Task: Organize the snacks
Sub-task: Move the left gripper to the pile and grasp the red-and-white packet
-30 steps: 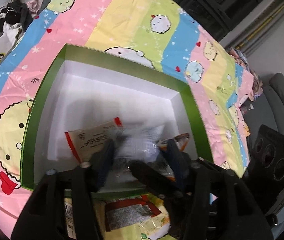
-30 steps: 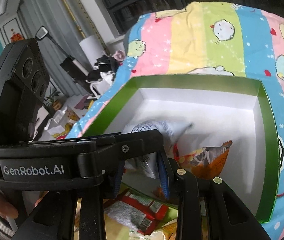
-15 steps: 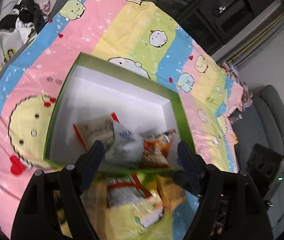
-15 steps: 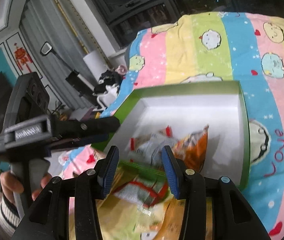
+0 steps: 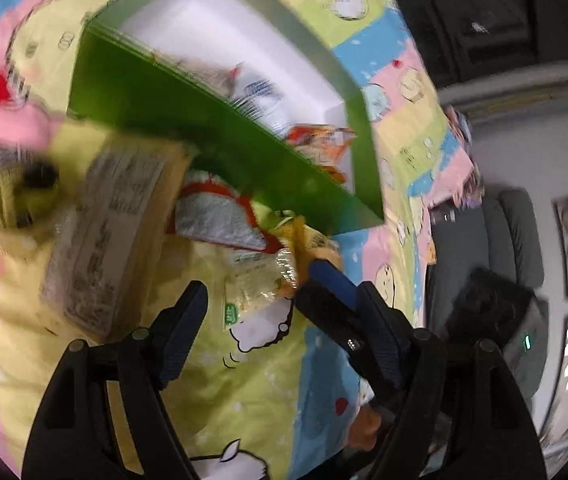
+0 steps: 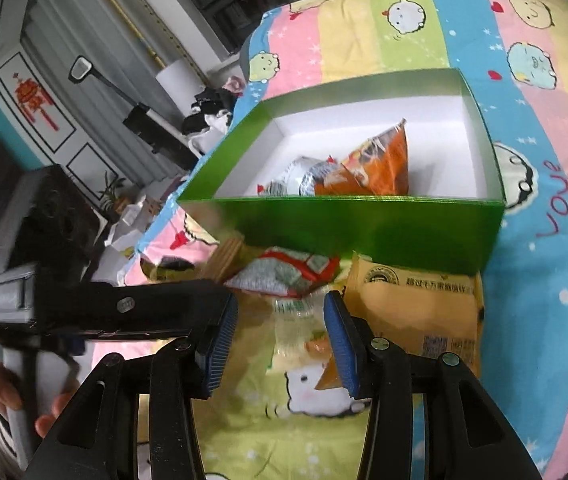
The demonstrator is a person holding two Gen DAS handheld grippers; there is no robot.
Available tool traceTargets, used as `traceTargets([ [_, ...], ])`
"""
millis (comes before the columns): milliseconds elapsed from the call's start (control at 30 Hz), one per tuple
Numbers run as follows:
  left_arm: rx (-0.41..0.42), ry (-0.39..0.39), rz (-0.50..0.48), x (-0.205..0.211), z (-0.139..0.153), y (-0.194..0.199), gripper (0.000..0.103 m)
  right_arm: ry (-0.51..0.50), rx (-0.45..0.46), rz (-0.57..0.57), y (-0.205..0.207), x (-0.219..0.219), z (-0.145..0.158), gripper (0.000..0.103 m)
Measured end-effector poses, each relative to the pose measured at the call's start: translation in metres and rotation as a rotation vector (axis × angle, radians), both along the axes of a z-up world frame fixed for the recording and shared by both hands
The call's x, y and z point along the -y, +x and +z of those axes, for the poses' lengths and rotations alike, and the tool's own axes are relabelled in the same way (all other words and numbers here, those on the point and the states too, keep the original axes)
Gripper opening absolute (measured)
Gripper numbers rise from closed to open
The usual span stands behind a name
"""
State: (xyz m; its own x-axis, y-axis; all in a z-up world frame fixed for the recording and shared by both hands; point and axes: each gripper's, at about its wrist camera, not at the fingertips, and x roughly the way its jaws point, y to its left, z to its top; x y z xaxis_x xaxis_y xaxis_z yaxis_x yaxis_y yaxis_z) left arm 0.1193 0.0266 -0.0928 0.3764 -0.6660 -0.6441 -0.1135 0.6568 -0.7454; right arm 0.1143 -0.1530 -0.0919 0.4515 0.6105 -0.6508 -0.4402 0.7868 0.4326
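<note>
A green box [image 6: 363, 220] with a white inside sits on the bed and holds an orange packet [image 6: 379, 164] and a white packet [image 6: 303, 172]. Loose snacks lie in front of its near wall: a yellow packet [image 6: 415, 300], a red and silver packet [image 6: 284, 272] and a clear packet [image 6: 295, 320]. My right gripper [image 6: 280, 300] stands open over the clear packet, which lies between its blue pads without being pressed. My left gripper [image 5: 258, 280] is open just above the same clear packet [image 5: 256, 284], beside a large beige packet [image 5: 104, 232]. In the right wrist view, the left gripper [image 6: 124, 308] reaches in from the left.
The cartoon bedspread [image 6: 543, 240] runs on past the box to the right and behind it. A hand [image 6: 0, 384] holds the left gripper at the bed's left edge, where clutter lies on the floor. A black speaker [image 5: 483, 312] and a grey sofa [image 5: 515, 240] stand off the other side.
Both grippers have drawn back out of the box to the loose snacks in front of it. Their jaws have widened and the white packet stays inside. The left view has rolled.
</note>
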Motion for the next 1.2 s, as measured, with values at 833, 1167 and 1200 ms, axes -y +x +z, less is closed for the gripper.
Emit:
traceTargets([
  [833,0.087,0.078,0.085,-0.017,0.005,0.021,0.016,-0.017,-0.005,0.016,-0.011,0.001,-0.006,0.045],
  [1167,0.038,0.072,0.002,-0.021,-0.005,-0.030,0.014,0.026,-0.063,0.042,-0.035,0.011,-0.011,0.045],
  [1200,0.032,0.066,0.000,-0.021,-0.007,-0.035,0.013,0.019,-0.076,0.044,-0.035,0.011,-0.013,0.046],
])
